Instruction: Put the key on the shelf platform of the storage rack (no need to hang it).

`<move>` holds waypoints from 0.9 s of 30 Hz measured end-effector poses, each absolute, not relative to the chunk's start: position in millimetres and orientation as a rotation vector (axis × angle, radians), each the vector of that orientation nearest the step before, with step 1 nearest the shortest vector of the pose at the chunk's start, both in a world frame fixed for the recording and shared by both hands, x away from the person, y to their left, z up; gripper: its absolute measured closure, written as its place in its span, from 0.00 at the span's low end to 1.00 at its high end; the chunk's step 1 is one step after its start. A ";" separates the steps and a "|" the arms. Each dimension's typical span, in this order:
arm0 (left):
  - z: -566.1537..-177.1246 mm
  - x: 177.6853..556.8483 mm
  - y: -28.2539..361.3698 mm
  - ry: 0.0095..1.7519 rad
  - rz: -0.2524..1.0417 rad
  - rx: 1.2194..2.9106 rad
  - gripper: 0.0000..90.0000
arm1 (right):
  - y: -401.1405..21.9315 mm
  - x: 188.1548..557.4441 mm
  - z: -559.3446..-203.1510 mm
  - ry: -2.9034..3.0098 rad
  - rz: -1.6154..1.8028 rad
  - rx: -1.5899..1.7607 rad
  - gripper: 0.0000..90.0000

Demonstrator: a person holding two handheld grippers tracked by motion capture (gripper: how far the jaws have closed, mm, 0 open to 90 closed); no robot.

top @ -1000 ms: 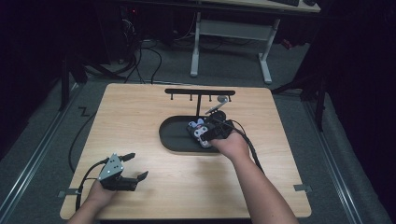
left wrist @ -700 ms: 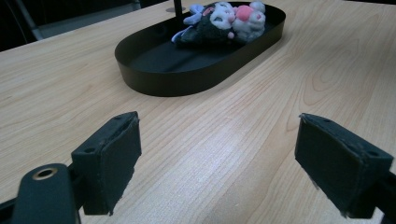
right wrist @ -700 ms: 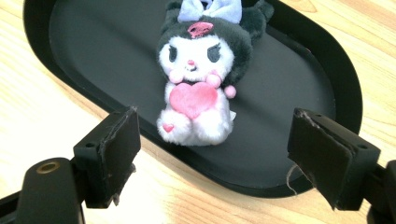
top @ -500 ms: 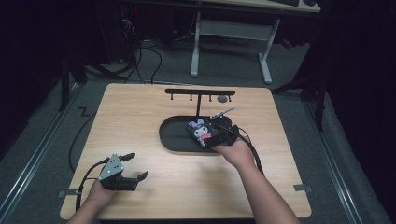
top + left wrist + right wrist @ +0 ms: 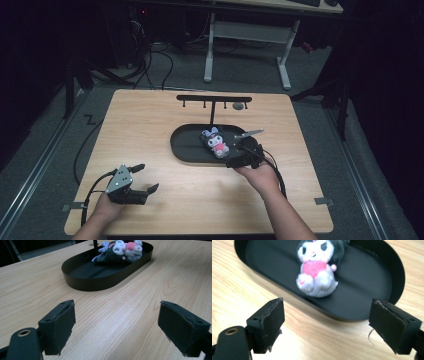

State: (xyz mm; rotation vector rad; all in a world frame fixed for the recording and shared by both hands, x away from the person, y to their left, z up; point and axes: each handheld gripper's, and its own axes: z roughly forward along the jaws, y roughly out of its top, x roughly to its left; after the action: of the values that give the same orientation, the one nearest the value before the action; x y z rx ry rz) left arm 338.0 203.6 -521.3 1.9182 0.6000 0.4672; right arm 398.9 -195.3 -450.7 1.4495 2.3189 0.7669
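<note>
A small plush toy (image 5: pixel 215 142) with a black hood, white face and pink belly lies in a black oval tray (image 5: pixel 185 147) at mid-table. In the right gripper view the toy (image 5: pixel 317 270) rests on the tray floor (image 5: pixel 367 290) just beyond my jaws. My right gripper (image 5: pixel 234 154) hovers at the tray's near right rim, open; its jaws have just been opening, with nothing between them (image 5: pixel 327 322). My left gripper (image 5: pixel 149 177) sits near the table's front left, open and empty (image 5: pixel 125 327), facing the tray (image 5: pixel 100 277) and toy (image 5: pixel 120 251).
A black rack with hooks (image 5: pixel 214 99) stands behind the tray, with a small grey object (image 5: pixel 239 106) hanging at its right end. Bare wood lies between the left gripper and the tray. A white desk frame (image 5: pixel 250 35) and cables are on the floor beyond.
My right gripper has drawn back from over the toy toward the tray's near right rim, leaving the toy lying in the tray. The left gripper has stayed put.
</note>
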 end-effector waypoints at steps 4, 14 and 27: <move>-521.4 338.0 202.8 0.599 0.470 1.924 0.17 | -204.9 383.4 -460.9 2.283 0.804 1.453 0.12; -521.5 337.9 202.2 0.600 0.473 1.932 0.17 | -228.8 345.6 -482.9 2.181 0.902 1.442 0.12; -521.3 338.9 201.4 0.593 0.473 1.937 0.17 | -241.9 284.7 -514.5 1.986 1.041 1.366 0.15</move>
State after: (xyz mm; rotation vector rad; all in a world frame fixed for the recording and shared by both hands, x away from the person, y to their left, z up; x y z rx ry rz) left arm 338.9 201.4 -521.3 1.9366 0.5926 0.4734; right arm 284.7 -241.9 -514.5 1.3662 1.9861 1.0409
